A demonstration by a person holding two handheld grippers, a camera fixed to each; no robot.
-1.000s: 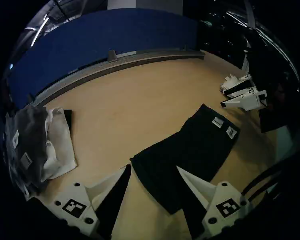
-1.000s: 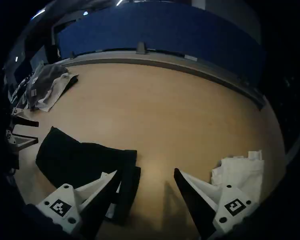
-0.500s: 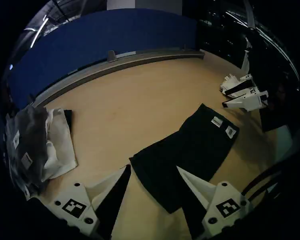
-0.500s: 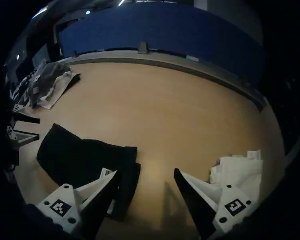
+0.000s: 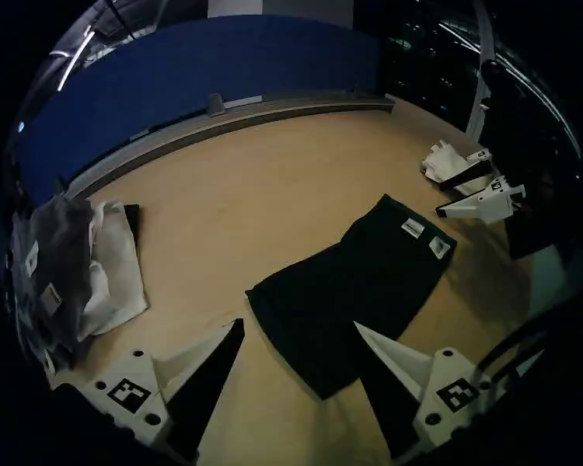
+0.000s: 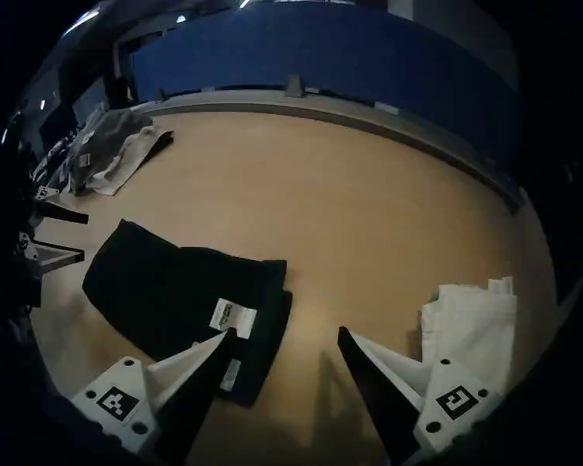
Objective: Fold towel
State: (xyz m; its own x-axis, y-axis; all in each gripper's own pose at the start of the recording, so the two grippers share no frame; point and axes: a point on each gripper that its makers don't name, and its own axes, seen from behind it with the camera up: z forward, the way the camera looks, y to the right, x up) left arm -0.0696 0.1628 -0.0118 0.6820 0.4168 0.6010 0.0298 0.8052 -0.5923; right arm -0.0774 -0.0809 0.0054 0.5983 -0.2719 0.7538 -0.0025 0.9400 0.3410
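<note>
A black towel (image 5: 354,295), folded into a long rectangle with two small white labels at one end, lies flat on the wooden table (image 5: 276,179). My left gripper (image 5: 299,323) hovers open over its near end, holding nothing. Beyond the labelled end the right gripper (image 5: 433,189) is visible, open. In the right gripper view the same towel (image 6: 175,287) lies lower left, with a white label (image 6: 235,317) close to my left finger. My right gripper (image 6: 285,332) is open and empty just off the towel's edge. The left gripper (image 6: 83,235) shows at the towel's far end.
A heap of grey and white towels (image 5: 82,264) lies at the table's left side, also seen as a heap (image 6: 113,147). A folded white towel (image 6: 470,326) sits by my right finger. A blue partition (image 5: 198,70) runs along the table's far edge.
Both grippers have drawn back a little from the towel, staying open. In the right gripper view more of the towel and its label now show. The towel itself has not moved.
</note>
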